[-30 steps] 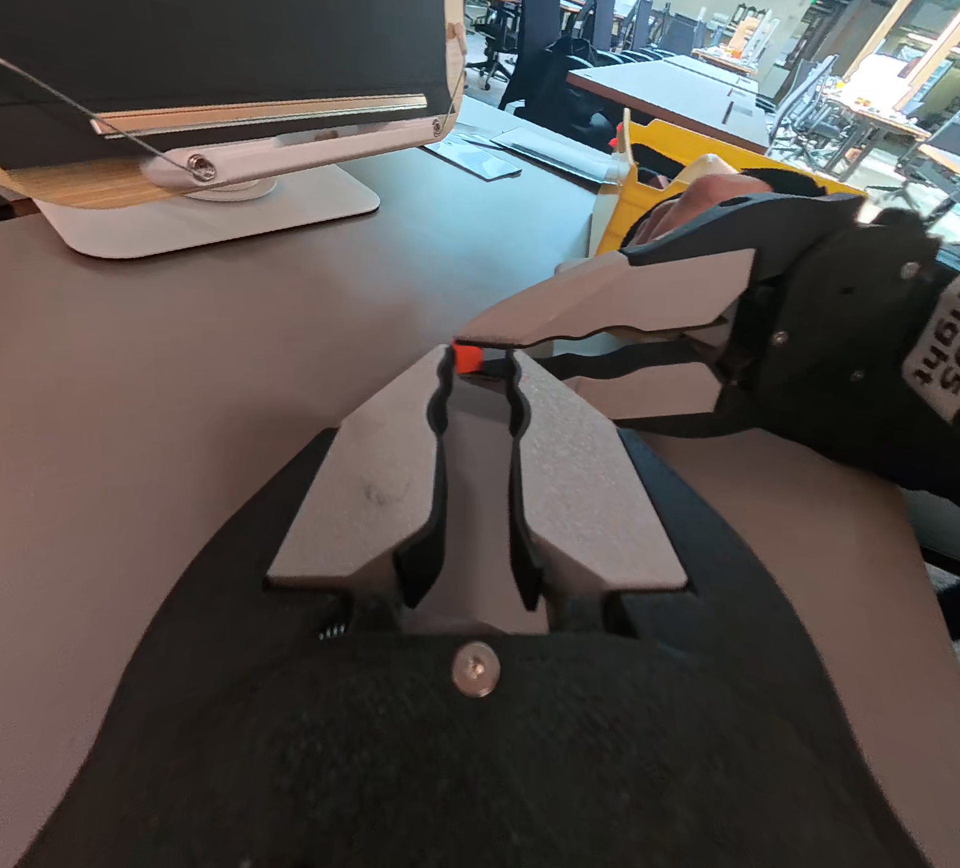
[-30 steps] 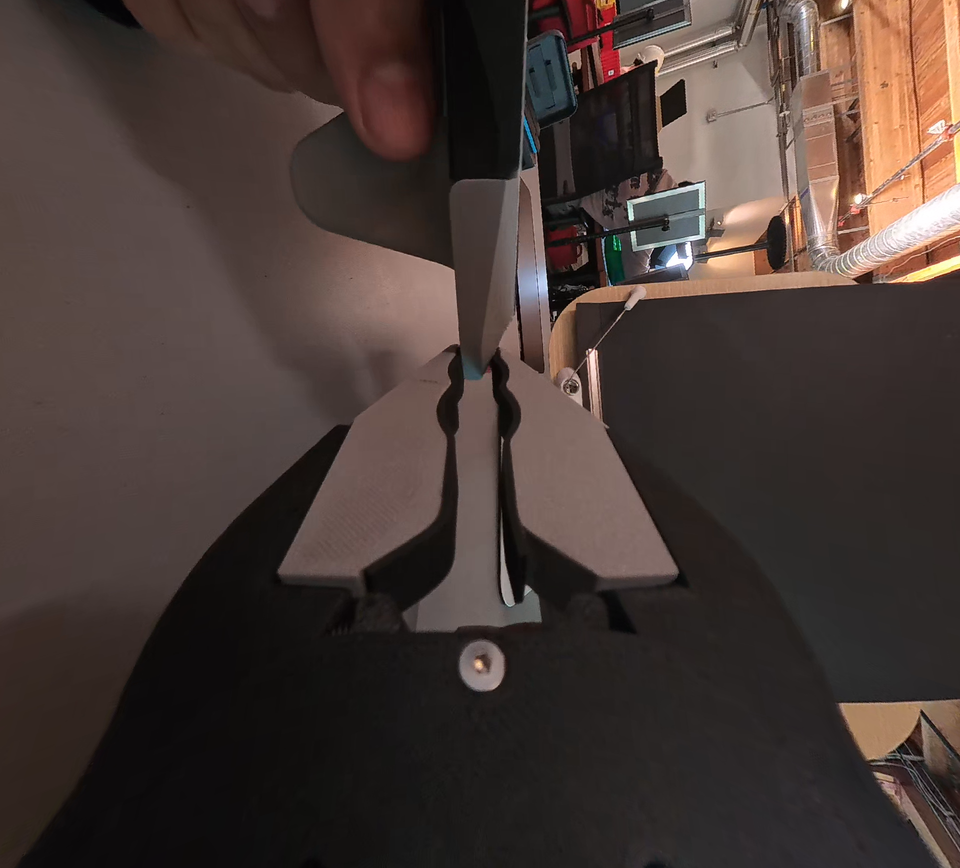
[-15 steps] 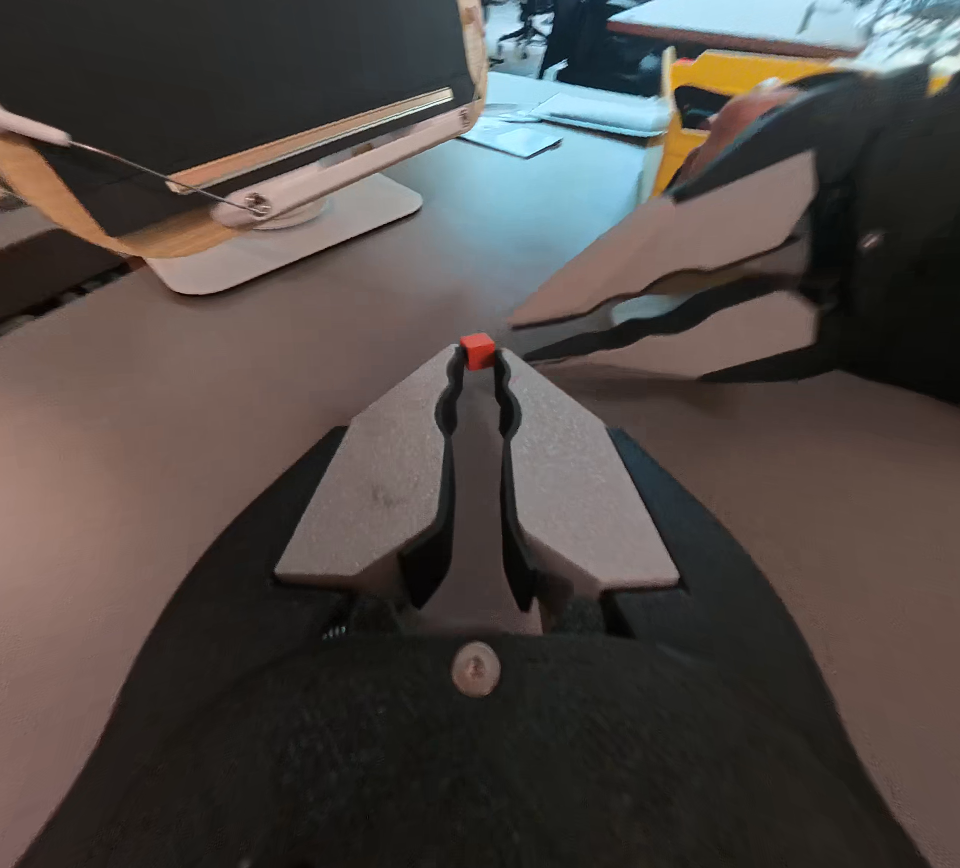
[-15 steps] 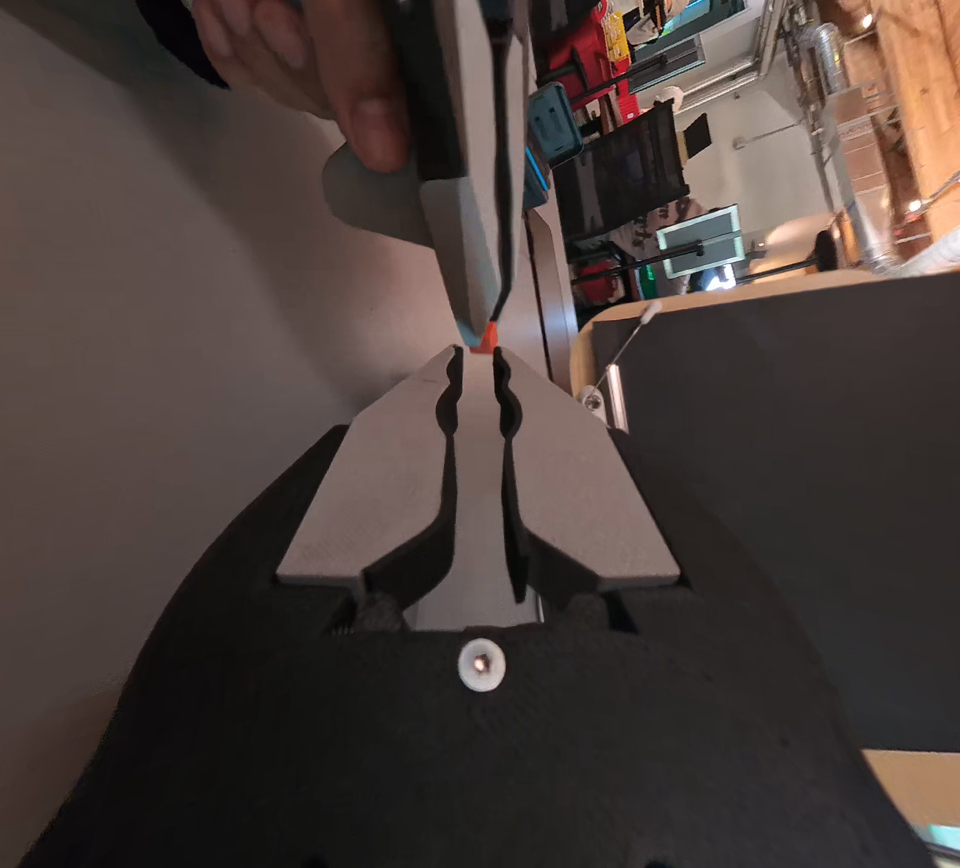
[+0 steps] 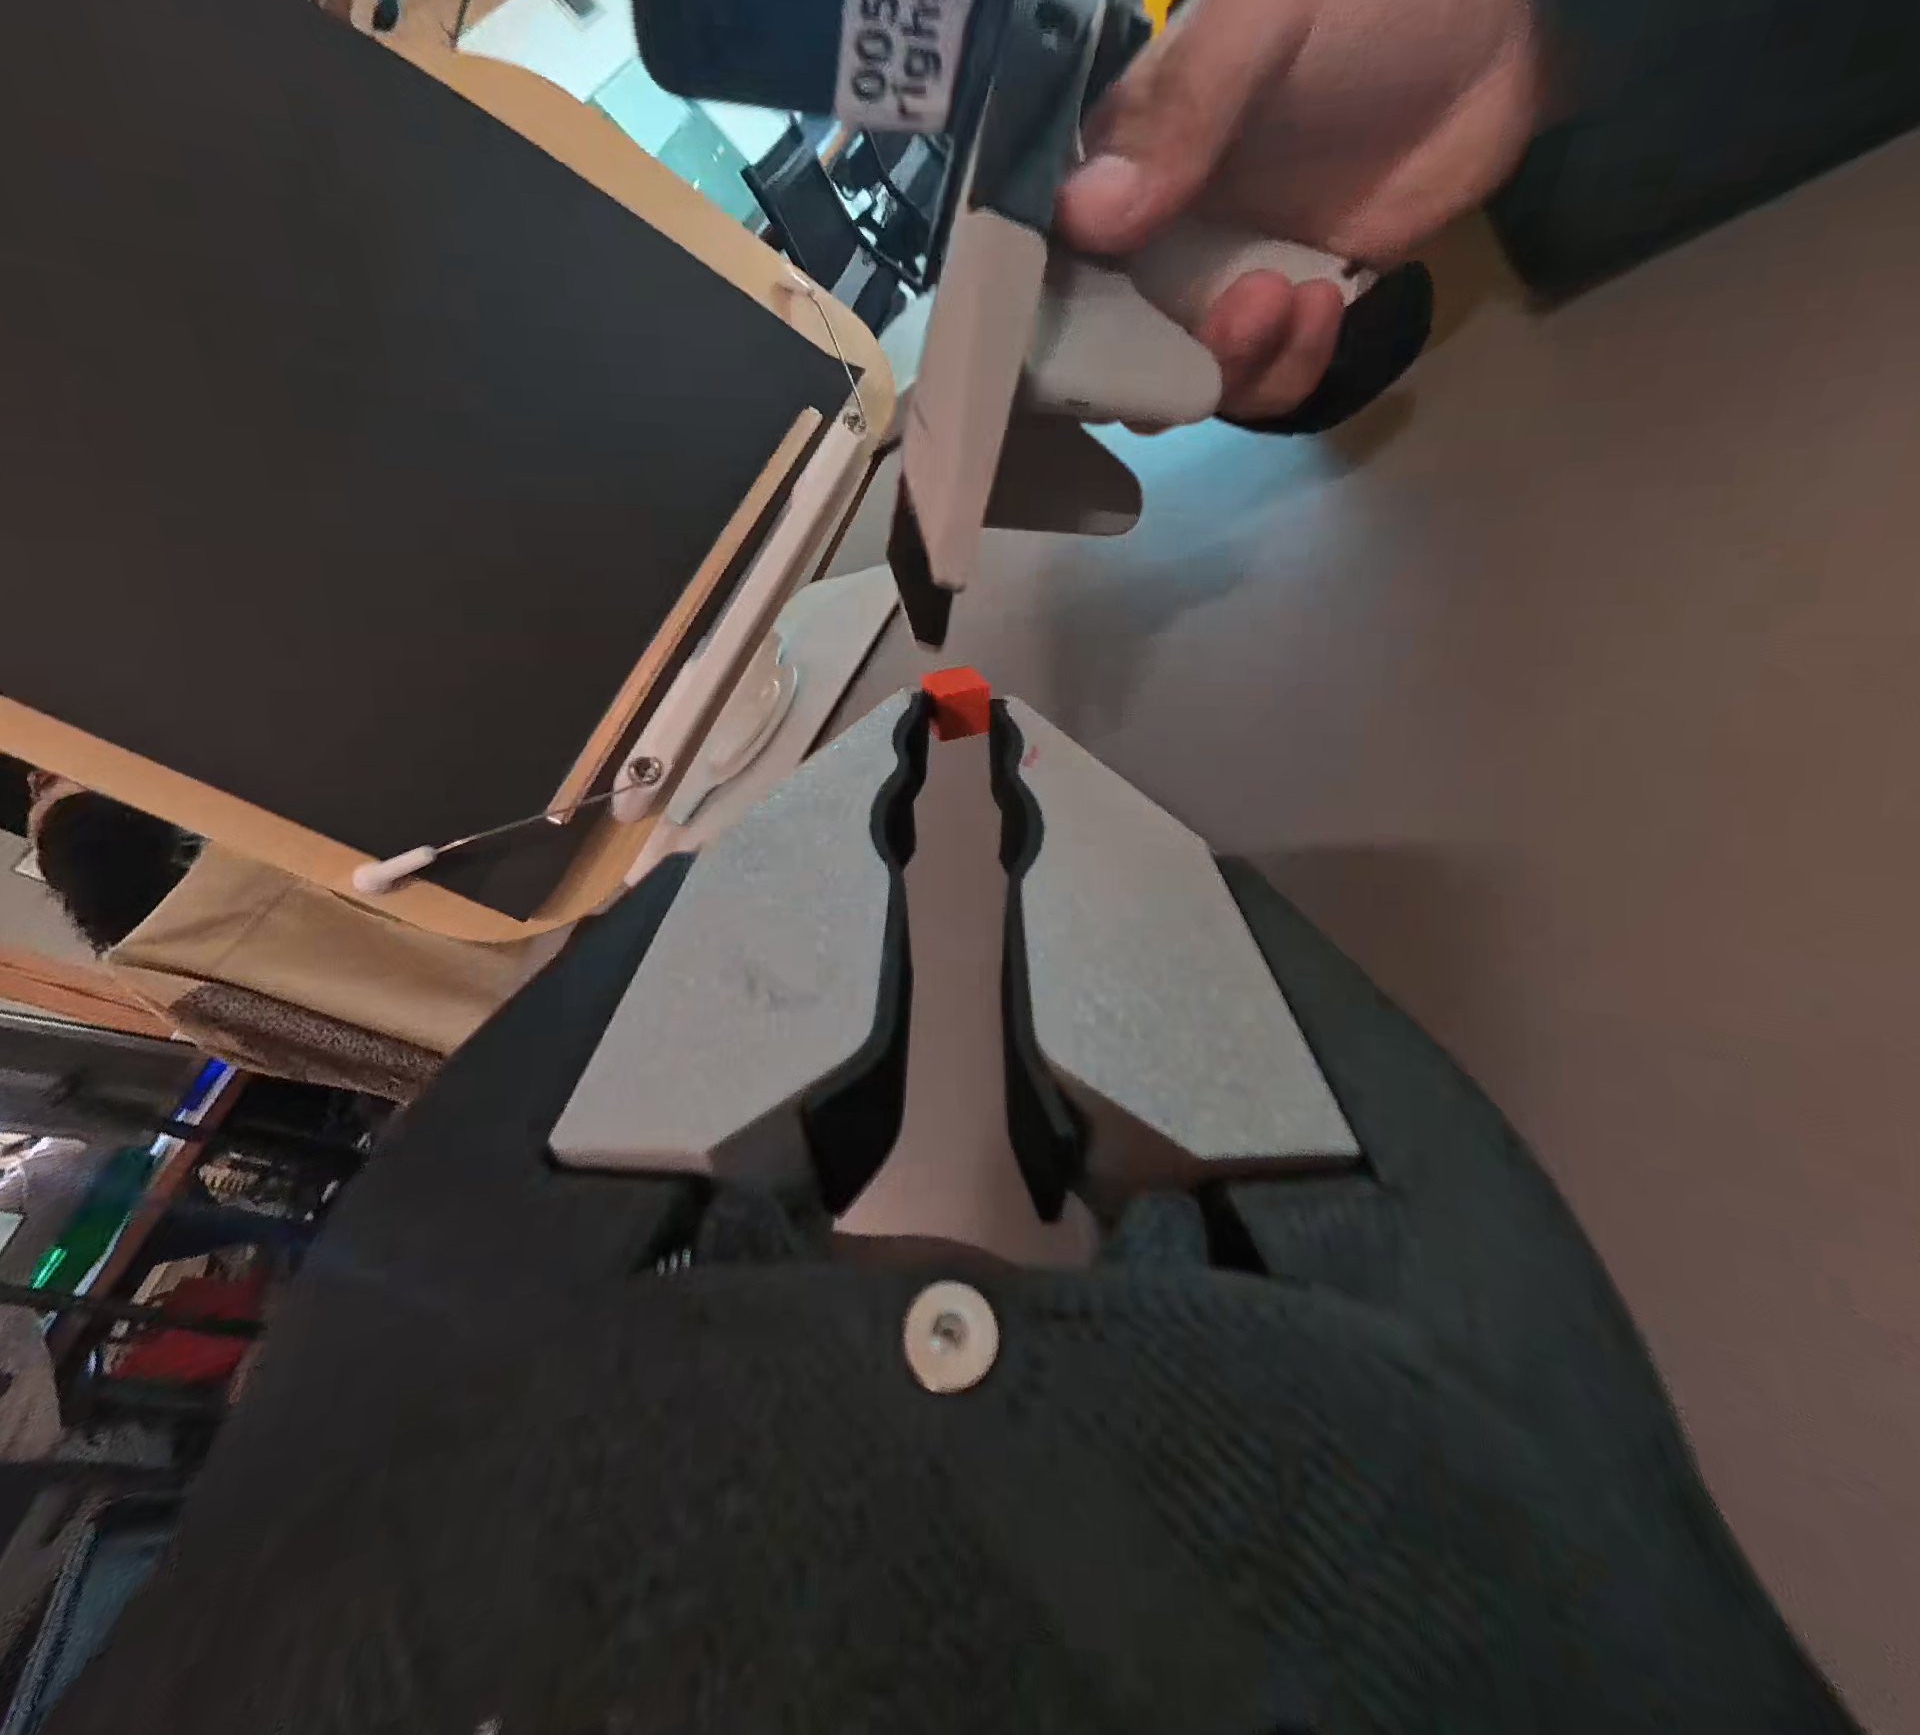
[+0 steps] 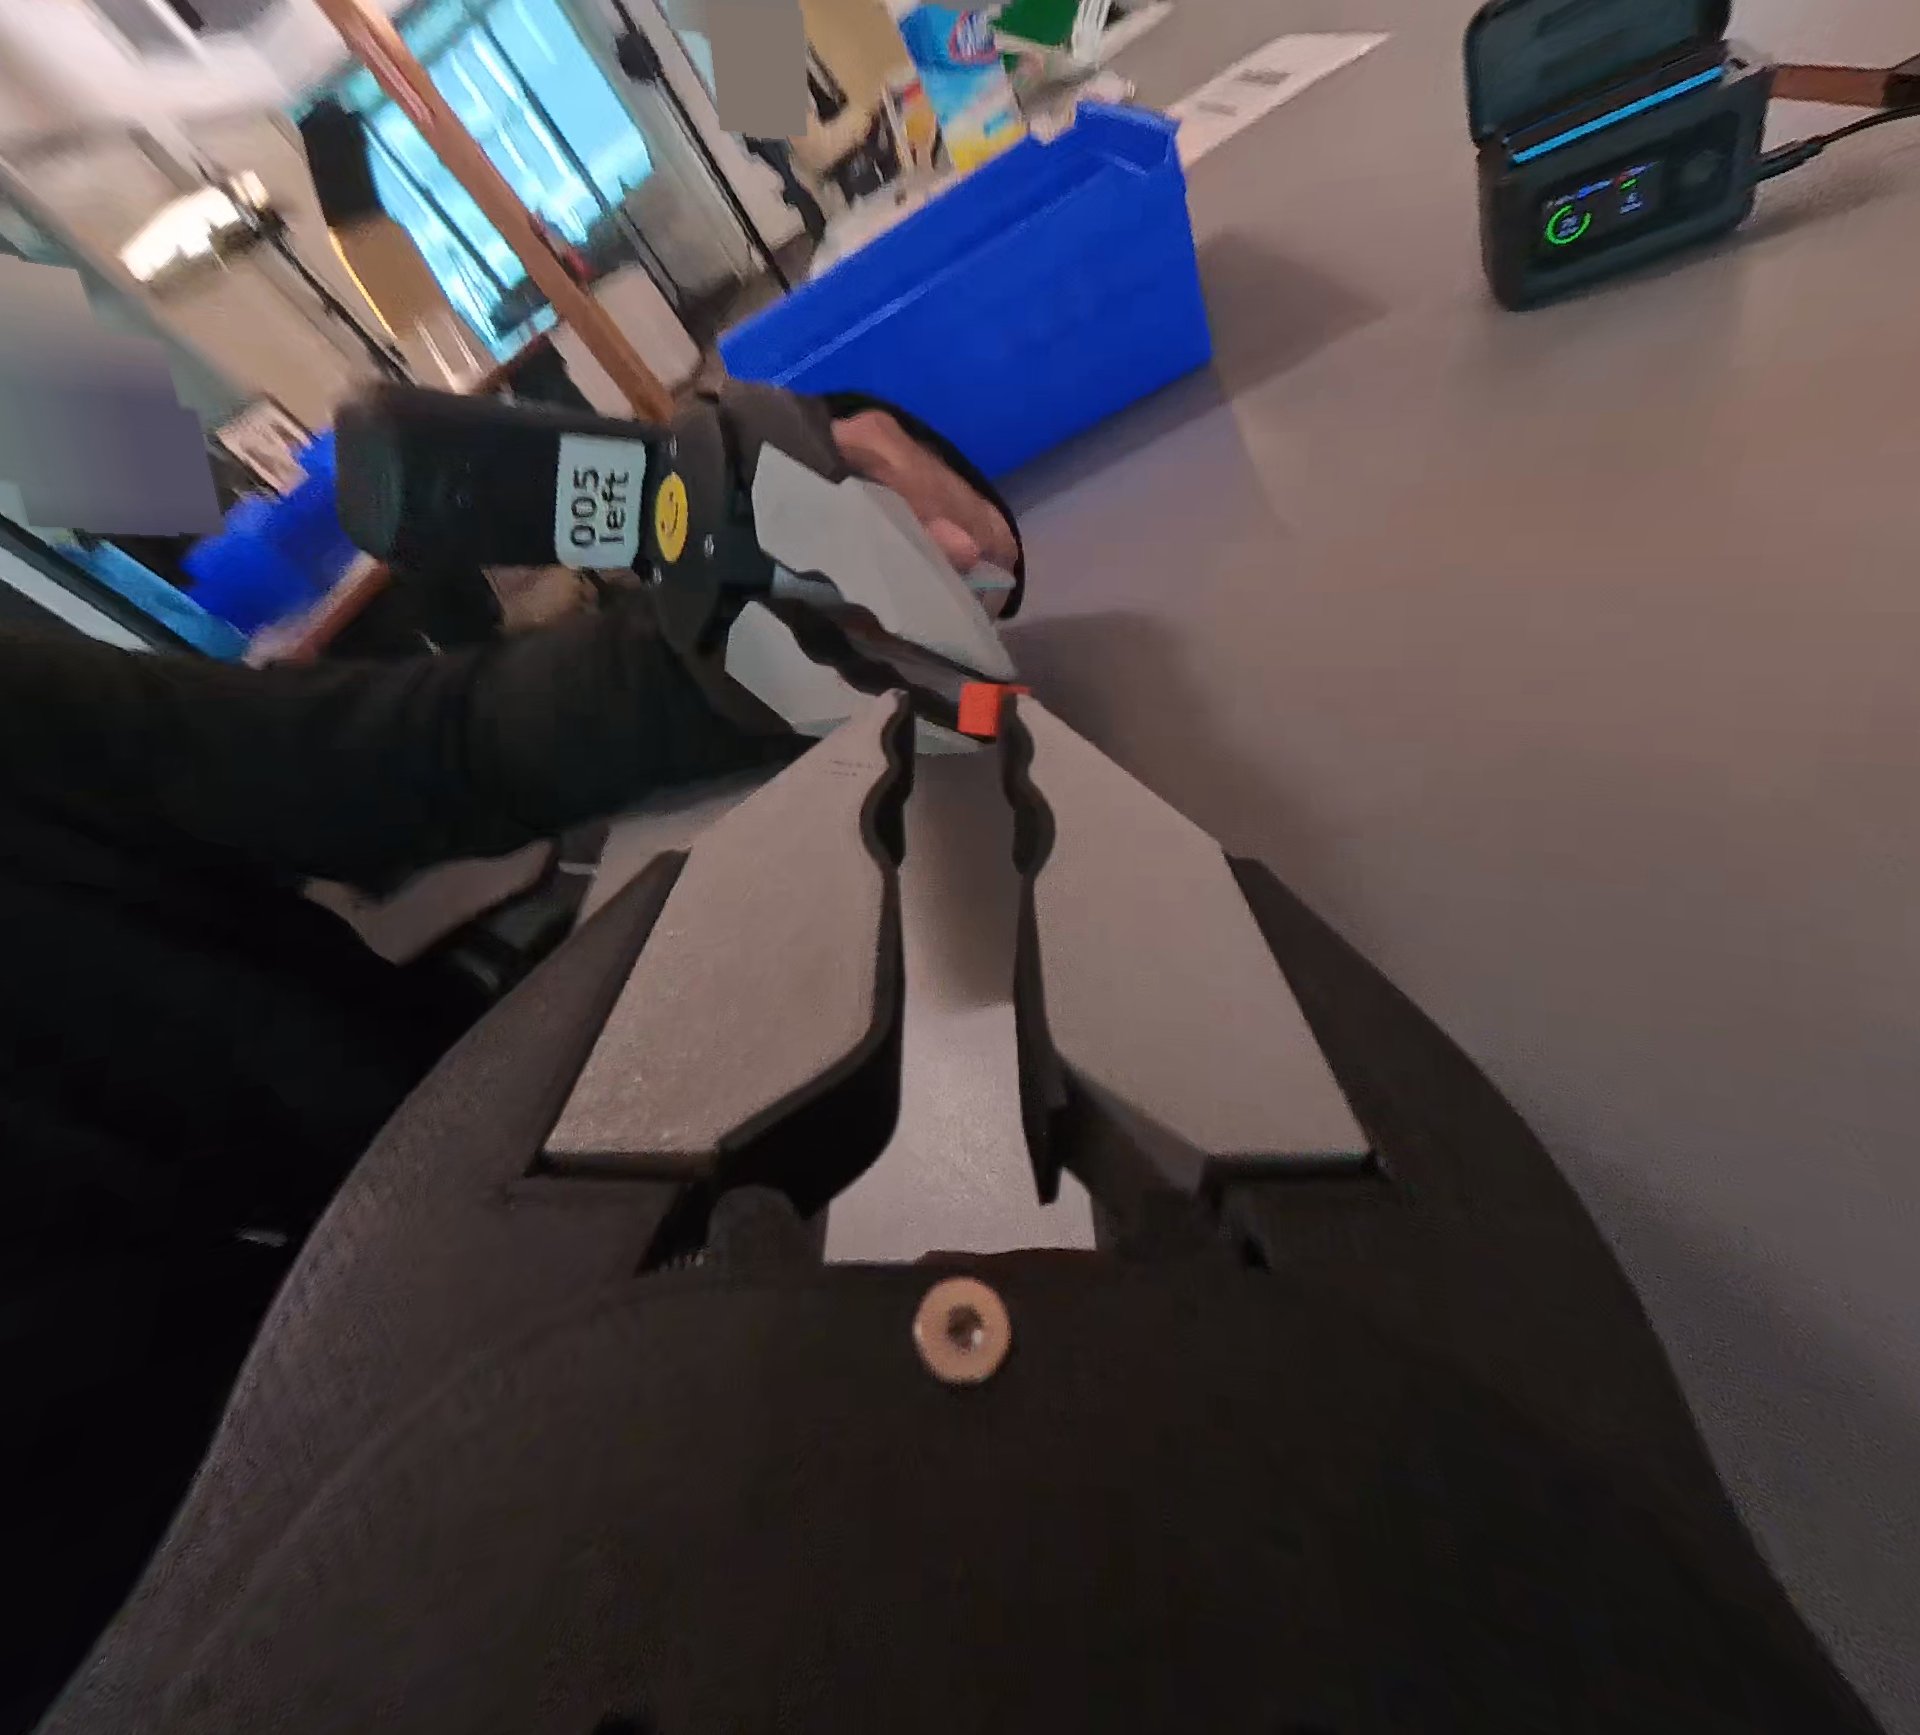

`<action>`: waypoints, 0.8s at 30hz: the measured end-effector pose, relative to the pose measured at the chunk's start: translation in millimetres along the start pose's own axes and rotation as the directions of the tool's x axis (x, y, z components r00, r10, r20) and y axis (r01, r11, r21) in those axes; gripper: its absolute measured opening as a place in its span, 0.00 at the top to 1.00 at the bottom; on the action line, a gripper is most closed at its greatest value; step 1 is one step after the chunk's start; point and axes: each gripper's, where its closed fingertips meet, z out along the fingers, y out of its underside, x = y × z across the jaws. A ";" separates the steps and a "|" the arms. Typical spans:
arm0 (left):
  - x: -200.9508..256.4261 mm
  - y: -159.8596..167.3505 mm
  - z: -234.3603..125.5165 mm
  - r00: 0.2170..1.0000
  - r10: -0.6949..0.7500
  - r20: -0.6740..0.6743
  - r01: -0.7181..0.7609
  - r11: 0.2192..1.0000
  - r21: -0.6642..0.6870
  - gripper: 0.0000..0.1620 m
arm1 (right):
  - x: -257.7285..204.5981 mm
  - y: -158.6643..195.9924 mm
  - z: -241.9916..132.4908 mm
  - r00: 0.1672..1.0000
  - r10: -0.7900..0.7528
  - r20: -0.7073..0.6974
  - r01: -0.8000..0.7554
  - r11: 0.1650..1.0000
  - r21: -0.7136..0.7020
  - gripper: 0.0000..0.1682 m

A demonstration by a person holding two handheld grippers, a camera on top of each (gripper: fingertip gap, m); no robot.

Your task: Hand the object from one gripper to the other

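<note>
Cube (image 5: 957, 704), small and red, sits pinched between the tips of the left gripper (image 5: 958, 717), held above the grey table (image 5: 1558, 750). The right gripper (image 6: 958, 721) has its fingers spread with nothing between them; in the left wrist view its tip hangs just above the cube, apart from it. A hand (image 5: 1320, 75) grips its handle. A blue bin (image 6: 997, 303) and a dark case (image 6: 1621, 116) stand farther back on the table.

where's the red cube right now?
The red cube is pinched at the fingertips of the left gripper, held above the grey table. The right gripper hangs just beyond it, not touching.
</note>
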 end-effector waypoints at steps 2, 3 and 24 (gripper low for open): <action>-0.9 -7.8 -3.3 1.000 0.001 -0.001 -0.001 0.999 0.035 0.94 | 4.3 -3.3 -6.0 0.999 0.049 0.017 -0.050 0.998 0.035 0.94; -1.1 -11.7 -4.6 1.000 -0.002 -0.001 0.002 0.999 0.052 0.95 | 3.7 -3.3 -6.7 0.997 0.070 0.037 -0.072 0.997 0.040 0.93; -1.0 -14.2 -2.3 0.996 -0.094 0.005 0.093 0.993 0.068 0.91 | -3.0 4.1 6.2 0.988 0.123 0.095 -0.125 0.992 0.011 0.96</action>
